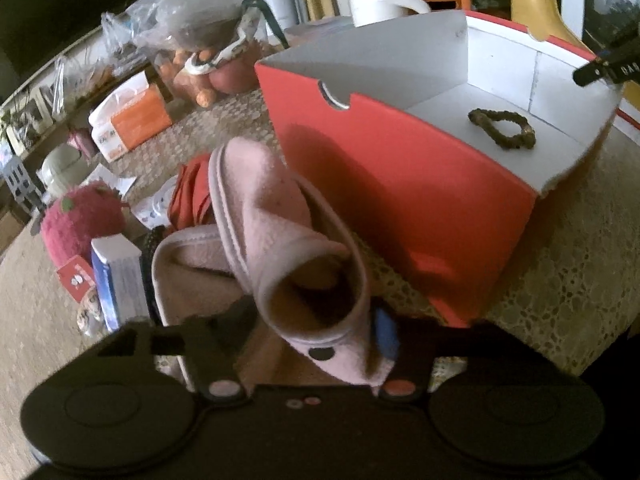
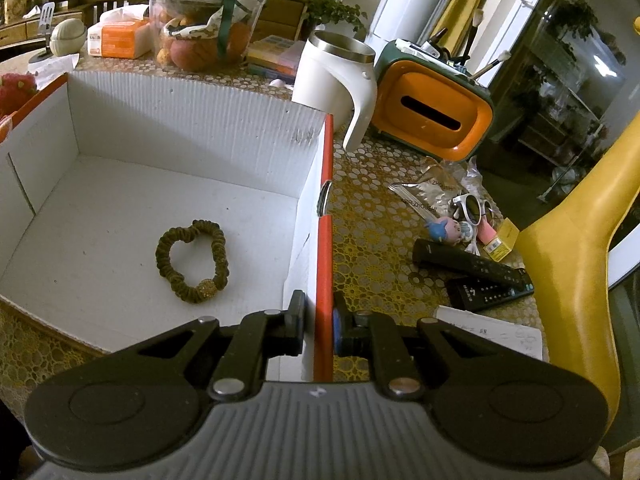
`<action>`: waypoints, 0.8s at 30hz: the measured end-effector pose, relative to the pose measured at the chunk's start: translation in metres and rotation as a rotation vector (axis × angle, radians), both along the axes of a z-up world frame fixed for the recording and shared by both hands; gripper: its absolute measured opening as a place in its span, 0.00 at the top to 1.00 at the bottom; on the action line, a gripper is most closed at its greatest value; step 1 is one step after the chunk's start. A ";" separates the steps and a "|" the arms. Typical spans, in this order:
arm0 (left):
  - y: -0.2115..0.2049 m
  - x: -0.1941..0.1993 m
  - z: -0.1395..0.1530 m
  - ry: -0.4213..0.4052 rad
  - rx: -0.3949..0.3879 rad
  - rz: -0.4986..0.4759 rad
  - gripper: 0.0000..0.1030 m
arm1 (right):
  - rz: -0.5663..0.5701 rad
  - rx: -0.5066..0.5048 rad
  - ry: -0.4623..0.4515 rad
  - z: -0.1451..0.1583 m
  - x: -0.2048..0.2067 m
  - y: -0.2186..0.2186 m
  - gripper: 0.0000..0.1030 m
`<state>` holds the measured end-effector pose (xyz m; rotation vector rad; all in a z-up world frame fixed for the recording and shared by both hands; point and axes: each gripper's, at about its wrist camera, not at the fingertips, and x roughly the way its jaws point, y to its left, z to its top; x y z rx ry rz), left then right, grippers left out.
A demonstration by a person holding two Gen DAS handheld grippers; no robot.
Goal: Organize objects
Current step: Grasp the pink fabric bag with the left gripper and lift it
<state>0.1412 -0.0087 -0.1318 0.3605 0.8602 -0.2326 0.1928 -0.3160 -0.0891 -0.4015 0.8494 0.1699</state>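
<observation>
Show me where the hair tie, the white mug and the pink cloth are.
hair tie (image 2: 193, 262): right wrist view, its gold bead end.
white mug (image 2: 326, 76): right wrist view, body.
pink cloth (image 1: 280, 236): left wrist view, folded middle.

Legible text from my right wrist view: "ZHOUSHI", printed twice on the silver foil packet (image 2: 430, 192), lying right of the red box (image 2: 326, 240). Other labels too blurred.
</observation>
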 end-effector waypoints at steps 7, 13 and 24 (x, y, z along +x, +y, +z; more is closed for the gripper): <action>0.008 -0.001 0.015 0.001 -0.029 0.051 0.87 | 0.000 -0.001 0.000 0.000 0.000 0.000 0.87; 0.014 -0.008 0.041 -0.021 -0.060 0.052 0.90 | 0.000 0.000 -0.001 0.000 0.000 0.000 0.87; 0.031 -0.010 0.111 -0.065 -0.139 0.032 0.90 | 0.000 0.000 0.000 0.000 0.000 0.000 0.87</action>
